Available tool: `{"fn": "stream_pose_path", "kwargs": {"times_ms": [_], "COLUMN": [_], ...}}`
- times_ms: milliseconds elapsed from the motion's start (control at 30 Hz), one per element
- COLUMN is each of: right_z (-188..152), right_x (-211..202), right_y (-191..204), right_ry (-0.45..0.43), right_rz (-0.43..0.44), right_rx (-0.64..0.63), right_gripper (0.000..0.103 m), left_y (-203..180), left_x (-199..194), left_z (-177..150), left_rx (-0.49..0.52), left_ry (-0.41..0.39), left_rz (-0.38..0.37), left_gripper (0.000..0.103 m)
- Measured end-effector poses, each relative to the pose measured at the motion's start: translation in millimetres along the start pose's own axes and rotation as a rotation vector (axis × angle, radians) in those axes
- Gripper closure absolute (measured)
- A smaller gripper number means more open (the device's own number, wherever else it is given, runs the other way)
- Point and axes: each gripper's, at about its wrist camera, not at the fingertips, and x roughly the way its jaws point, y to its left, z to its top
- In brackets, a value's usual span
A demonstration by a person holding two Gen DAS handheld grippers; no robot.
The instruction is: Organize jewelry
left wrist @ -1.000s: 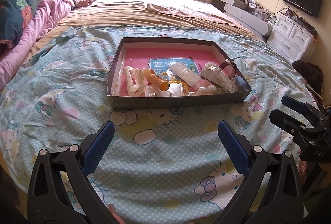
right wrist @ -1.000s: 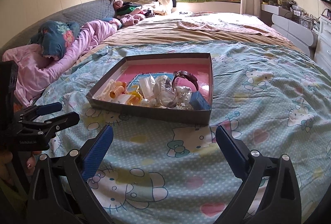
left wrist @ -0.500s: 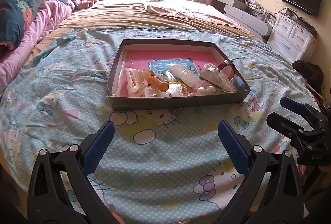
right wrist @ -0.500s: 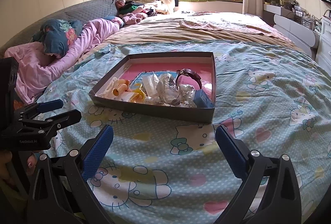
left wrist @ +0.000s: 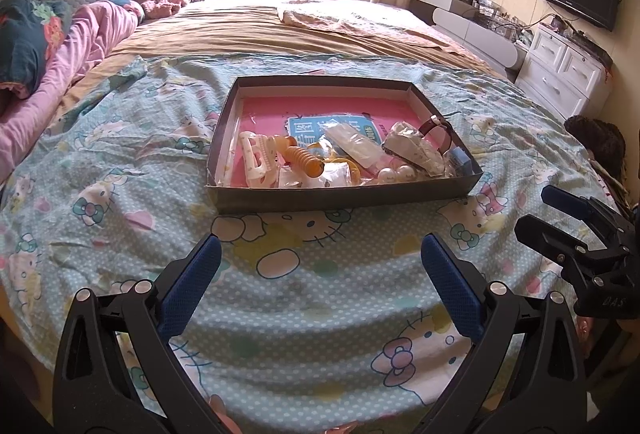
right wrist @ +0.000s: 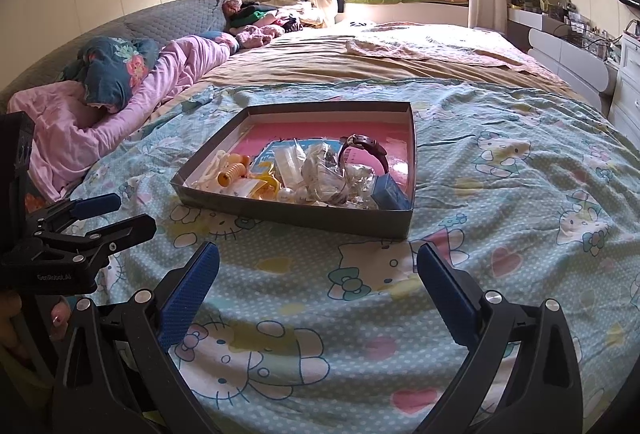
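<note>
A bed (left wrist: 120, 193) with a cartoon-cat sheet carries a shallow box (left wrist: 340, 193), which holds the jewelry: a white clip (left wrist: 258, 155), an orange coil (left wrist: 304, 159), pearls (left wrist: 394, 173) and a watch (right wrist: 366, 147). Short of the box, the left claw (left wrist: 320, 286) and right claw (right wrist: 318, 286) hang spread wide, gripping nothing.

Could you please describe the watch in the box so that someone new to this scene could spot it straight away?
On the cartoon-cat bedspread sits a shallow dark box with a pink floor. Look to its right-hand side as the left tool's camera sees it, above the blue carton. The watch stands up as a dark brown looped strap, the only arched band among flat packets and pearls.
</note>
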Motion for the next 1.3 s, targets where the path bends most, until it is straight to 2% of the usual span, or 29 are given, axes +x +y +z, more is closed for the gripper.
{"fn": "stream_pose_path", "kwargs": {"times_ms": [1300], "right_z": [0.1], "right_x": [-1.4], "right_y": [0.4], "right_ry": [0.001], "right_rz": [-0.002], "right_rx": [-0.004], "right_gripper": [0.005], "left_y": [3.8], "left_x": [-6.0], "left_z": [2.1], "left_rx": [-0.002], "left_ry": [-0.001], "left_rz": [0.014], "left_gripper": [0.009]}}
